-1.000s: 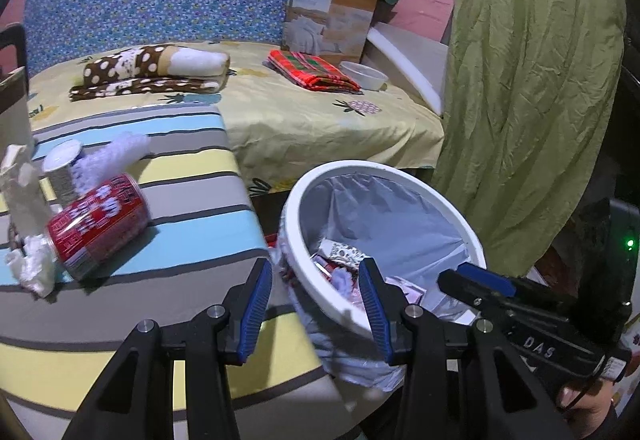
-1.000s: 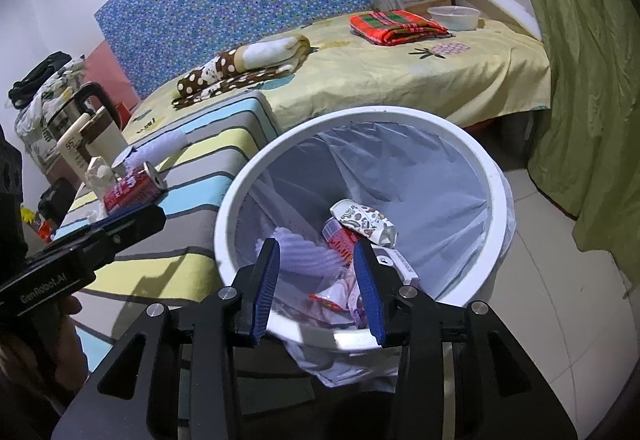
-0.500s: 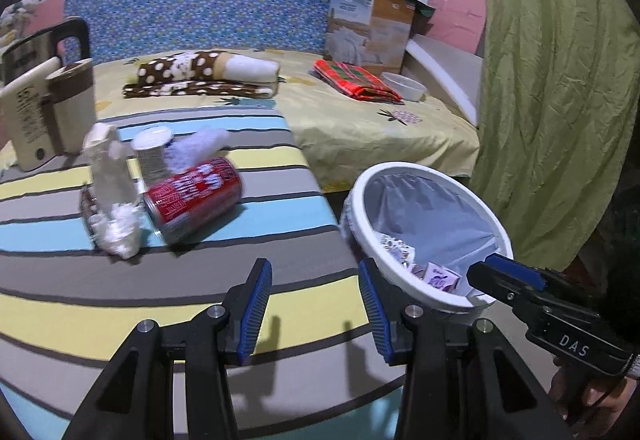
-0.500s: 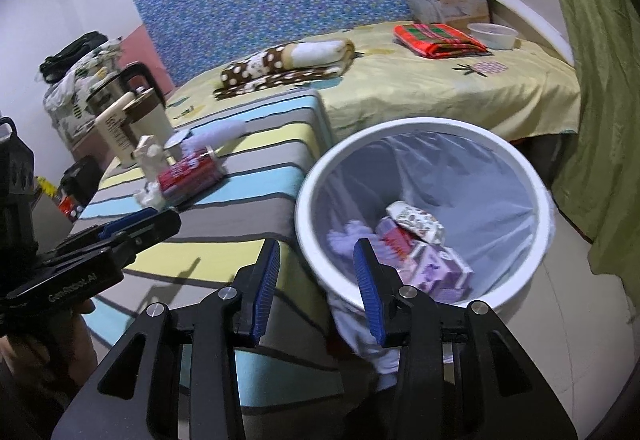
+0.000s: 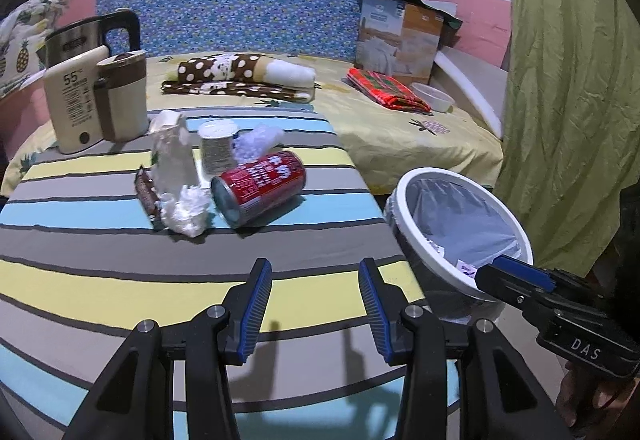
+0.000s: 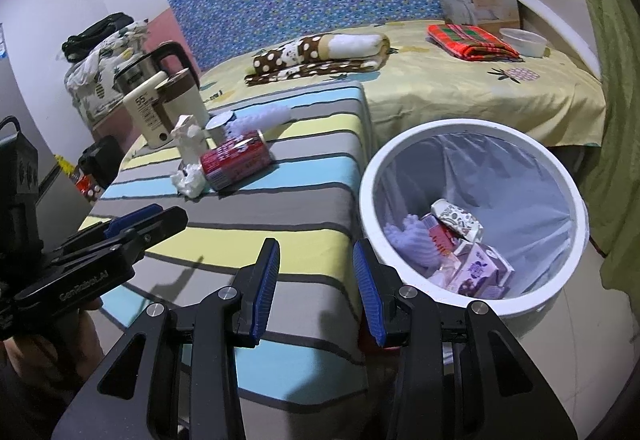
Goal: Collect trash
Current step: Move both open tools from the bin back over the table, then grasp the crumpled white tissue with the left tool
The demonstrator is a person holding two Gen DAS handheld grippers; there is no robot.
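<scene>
While both hover above the striped tabletop [image 5: 100,272], the left tool [image 5: 316,304] and the right tool [image 6: 316,288] stand partly parted and released, grasping and touching nothing. Far on the tabletop lies one red can [image 5: 258,187] on its side, beside one crumpled white tissue [image 5: 186,207], one dark wrapper [image 5: 145,195] and one small upright tin [image 5: 218,147]. One white bin [image 6: 472,135], right of the tabletop, holds several cartons.

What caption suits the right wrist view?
Empty open claw between striped table litter and lined trash bin.
</scene>
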